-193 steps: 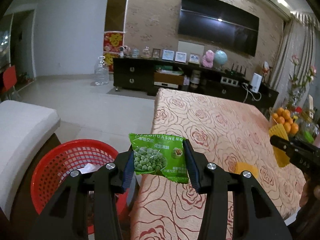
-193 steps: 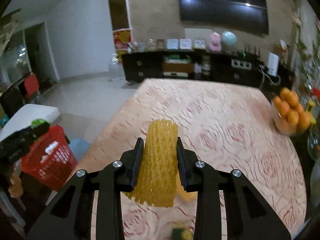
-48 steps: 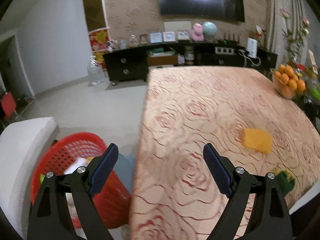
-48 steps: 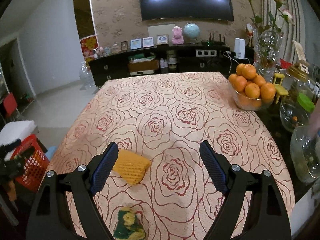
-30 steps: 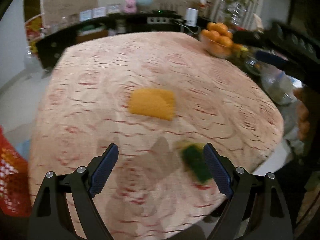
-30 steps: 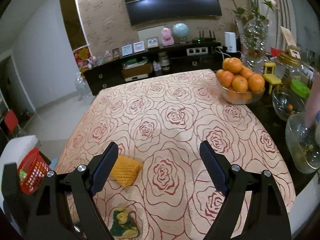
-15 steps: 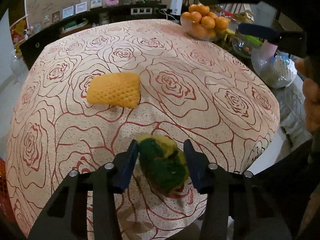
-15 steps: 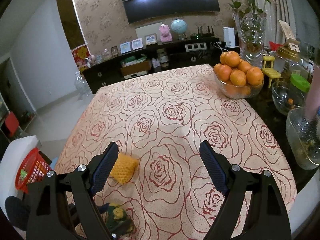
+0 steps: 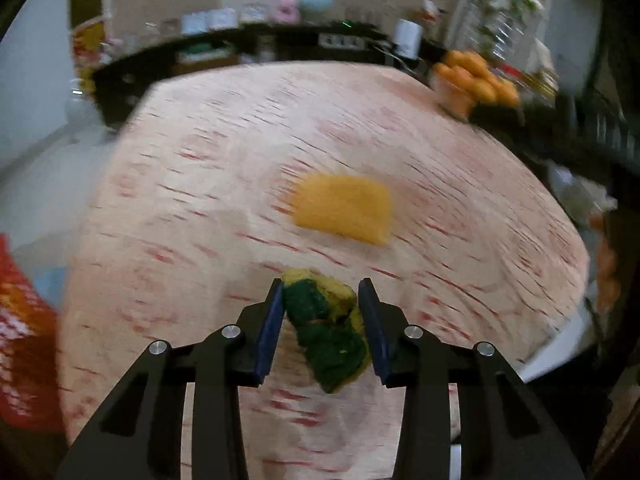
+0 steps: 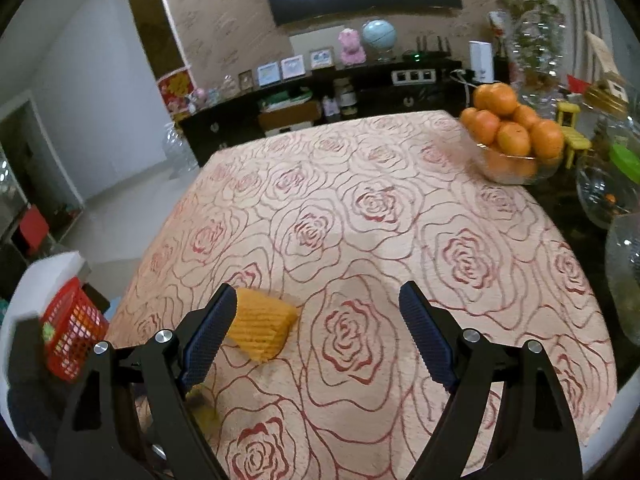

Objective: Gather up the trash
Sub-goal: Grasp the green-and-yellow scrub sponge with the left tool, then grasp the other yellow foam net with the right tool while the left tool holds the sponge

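Table [image 10: 400, 208]: covered by a rose-patterned cloth, filling most of both views (the left wrist view is motion-blurred).
Red basket [image 10: 74, 338]: off the table's left edge, seen low in the right wrist view.
Bowl of oranges [image 10: 510, 140]: at the far right of the table.
Yellow foam net [image 9: 342, 212]: lying flat on the cloth, well apart from the oranges.
Left gripper [image 9: 322, 320]: pinching a crumpled green-and-yellow wrapper [image 9: 326, 336] between both pads.
Right gripper [image 10: 318, 338]: spread wide, holding nothing, its left pad just in front of the foam net.
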Tool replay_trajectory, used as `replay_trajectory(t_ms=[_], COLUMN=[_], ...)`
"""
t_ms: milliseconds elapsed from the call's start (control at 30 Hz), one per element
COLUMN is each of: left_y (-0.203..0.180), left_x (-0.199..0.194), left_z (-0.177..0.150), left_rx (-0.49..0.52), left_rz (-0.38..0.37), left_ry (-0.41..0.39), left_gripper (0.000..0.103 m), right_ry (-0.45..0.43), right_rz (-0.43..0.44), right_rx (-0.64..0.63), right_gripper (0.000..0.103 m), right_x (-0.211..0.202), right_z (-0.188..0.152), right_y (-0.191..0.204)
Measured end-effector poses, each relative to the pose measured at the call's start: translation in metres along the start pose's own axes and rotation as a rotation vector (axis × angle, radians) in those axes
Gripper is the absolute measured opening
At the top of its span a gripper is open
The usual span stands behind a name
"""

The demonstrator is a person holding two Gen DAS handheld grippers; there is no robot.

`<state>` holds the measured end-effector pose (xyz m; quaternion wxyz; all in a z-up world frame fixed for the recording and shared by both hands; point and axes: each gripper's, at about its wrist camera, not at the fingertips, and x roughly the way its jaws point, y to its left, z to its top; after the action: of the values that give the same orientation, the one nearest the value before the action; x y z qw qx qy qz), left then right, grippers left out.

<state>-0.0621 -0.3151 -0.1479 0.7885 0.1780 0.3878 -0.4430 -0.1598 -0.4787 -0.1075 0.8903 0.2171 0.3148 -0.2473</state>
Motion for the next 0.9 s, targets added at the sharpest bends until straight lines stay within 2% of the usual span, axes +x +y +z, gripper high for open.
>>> replay_trajectory(t_ms=[200,333,633,767,900], left_y=[0.049,0.069,0.091,0.096,0.098], left_x=[-0.026,-0.041,-0.049,-0.05,-0.049], left_z=[0.009,0.009,0.005,0.003,0.004], left_rx=[-0.106,-0.161,-0.191,-0.202,-0.207], left_rz=[0.101,0.101,0.128,0.132,0.137], left_ry=[-0.071,-0.096,-0.097,-0.095,-0.094], left_gripper=[0.036,0.036,0.036,0.037,0.036], right_ry=[0.054,0.093,0.126,0.18,0.207], right_rz=[0.035,0.049,0.067,0.052,0.034], right_rx=[-0.091,-0.183,-0.323,-0.367,-0.4], right_gripper=[0.081,0.081,0.081,0.08,0.068], right_x=[0.038,0.065,0.1,0.116,0.12], right_z=[-0.002,-0.008,-0.01,-0.017,-0.024], right_y=[0.025,0.047,0.078,0.084,0.085])
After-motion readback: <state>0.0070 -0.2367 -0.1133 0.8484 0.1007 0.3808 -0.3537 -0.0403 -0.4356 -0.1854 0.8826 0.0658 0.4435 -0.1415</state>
